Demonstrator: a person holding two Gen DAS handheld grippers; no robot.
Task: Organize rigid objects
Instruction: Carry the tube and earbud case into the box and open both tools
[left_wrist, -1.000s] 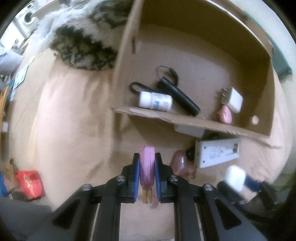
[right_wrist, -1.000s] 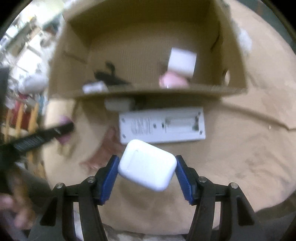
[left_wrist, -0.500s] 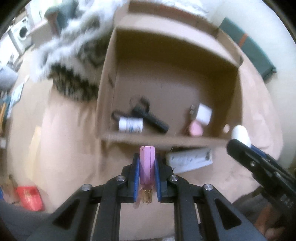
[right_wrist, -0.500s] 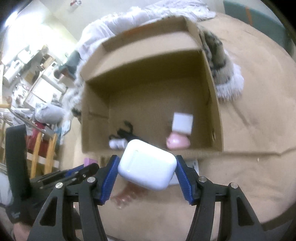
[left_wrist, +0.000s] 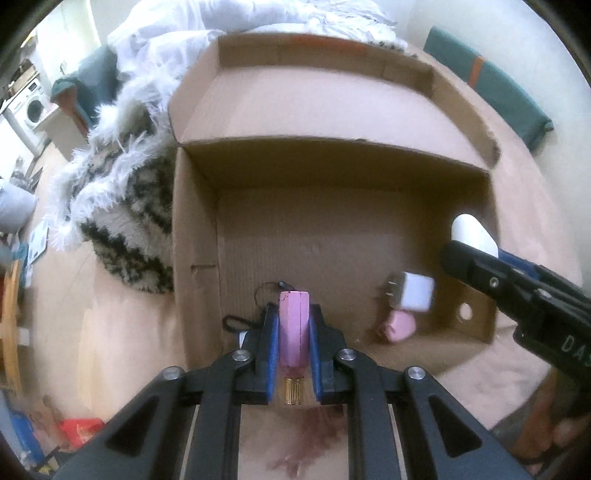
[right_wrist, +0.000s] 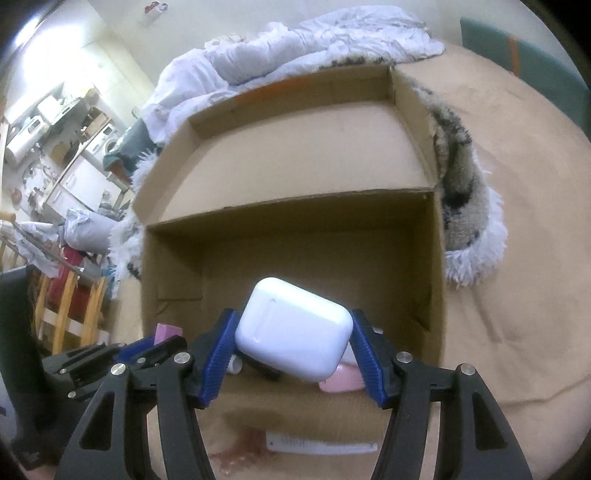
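The left gripper (left_wrist: 292, 334) clamps a pink bottle (left_wrist: 293, 332), long axis along the fingers, gold cap nearest the camera. The right gripper (right_wrist: 293, 330) clamps a white case (right_wrist: 293, 328), tilted, above the cardboard box (right_wrist: 436, 266).

Brown cardboard box (left_wrist: 192, 236) on tan bedcover (right_wrist: 517, 258). Pink bottle (left_wrist: 293, 328) with gold cap, between blue pads (left_wrist: 272, 354). White earbud case (right_wrist: 293, 328). White charger (left_wrist: 415, 293), pale pink thing (left_wrist: 400, 328) in box. Fluffy throw (left_wrist: 122, 206) white with black blotches. White duvet (right_wrist: 295, 48). Dark red stain (left_wrist: 306, 439) on cover.
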